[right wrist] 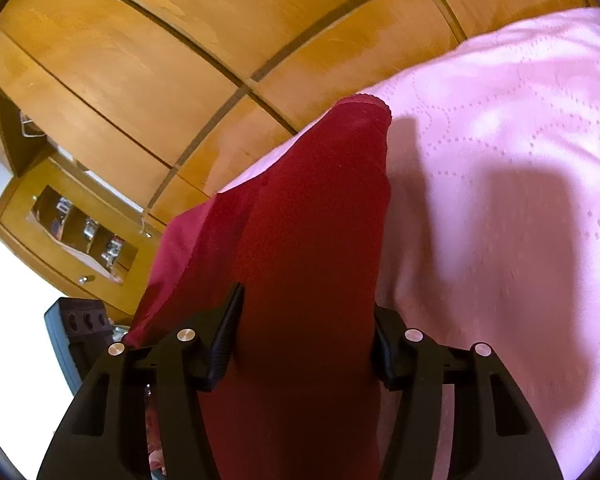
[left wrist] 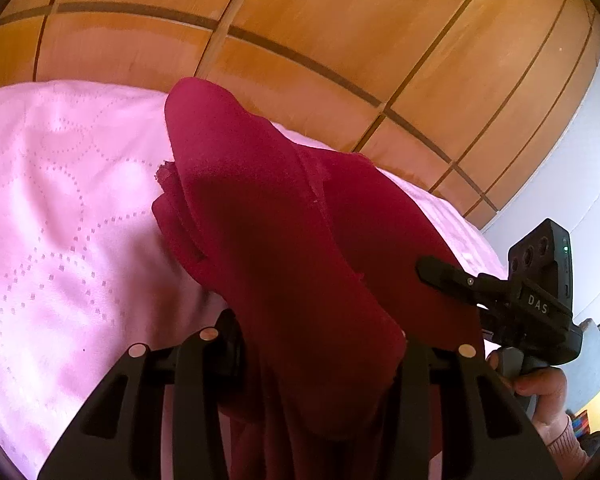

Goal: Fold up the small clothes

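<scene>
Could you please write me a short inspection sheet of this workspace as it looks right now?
Surface: pink quilted bedspread, smooth, with a dotted stitch pattern.
Job's things: one dark red garment, draped over both grippers and lifted off the bedspread.
Clutter: nothing seen on the bedspread.
Grippers: left hand-held gripper and right hand-held gripper both have red cloth between their fingers; whether they are clamped cannot be told.
Cables: nothing seen.
Surroundings: wooden wardrobe panels behind the bed; a wooden drawer unit with a knob in the right wrist view.
</scene>
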`<state>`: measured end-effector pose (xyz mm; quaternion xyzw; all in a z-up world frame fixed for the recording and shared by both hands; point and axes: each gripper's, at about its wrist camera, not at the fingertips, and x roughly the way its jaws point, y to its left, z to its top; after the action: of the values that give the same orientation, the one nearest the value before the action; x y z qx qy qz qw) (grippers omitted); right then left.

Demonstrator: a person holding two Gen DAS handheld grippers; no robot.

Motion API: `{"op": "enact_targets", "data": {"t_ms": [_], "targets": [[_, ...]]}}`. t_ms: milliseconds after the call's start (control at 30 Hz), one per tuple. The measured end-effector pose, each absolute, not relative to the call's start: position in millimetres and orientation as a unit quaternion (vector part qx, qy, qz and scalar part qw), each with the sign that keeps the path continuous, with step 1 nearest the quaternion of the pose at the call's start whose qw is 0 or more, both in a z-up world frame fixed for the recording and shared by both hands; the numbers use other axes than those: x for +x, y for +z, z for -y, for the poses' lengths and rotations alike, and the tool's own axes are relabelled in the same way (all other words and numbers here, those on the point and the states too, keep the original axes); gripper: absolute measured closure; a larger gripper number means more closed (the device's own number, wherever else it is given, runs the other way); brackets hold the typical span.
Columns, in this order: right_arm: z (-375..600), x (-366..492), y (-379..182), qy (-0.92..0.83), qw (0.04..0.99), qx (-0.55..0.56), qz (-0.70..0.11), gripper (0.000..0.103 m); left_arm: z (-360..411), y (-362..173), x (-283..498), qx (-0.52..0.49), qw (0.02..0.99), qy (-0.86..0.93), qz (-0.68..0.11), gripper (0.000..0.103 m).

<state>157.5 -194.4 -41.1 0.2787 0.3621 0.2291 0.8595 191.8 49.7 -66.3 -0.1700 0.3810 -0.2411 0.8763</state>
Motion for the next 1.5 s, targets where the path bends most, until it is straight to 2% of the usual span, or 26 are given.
{"op": "enact_targets", "data": {"t_ms": [700,1500], "targets": [[211,113,4,0.219,0.903,0.257,-0.268,0.048,-21,-22,175,-0.158,0.887,-0.271,-0.338,0.064],[307,64,15,0.125,0.938,0.267,-0.183,0.048,97,4,210,-0.088,0.864,-0.371,-0.329,0.064]]}}
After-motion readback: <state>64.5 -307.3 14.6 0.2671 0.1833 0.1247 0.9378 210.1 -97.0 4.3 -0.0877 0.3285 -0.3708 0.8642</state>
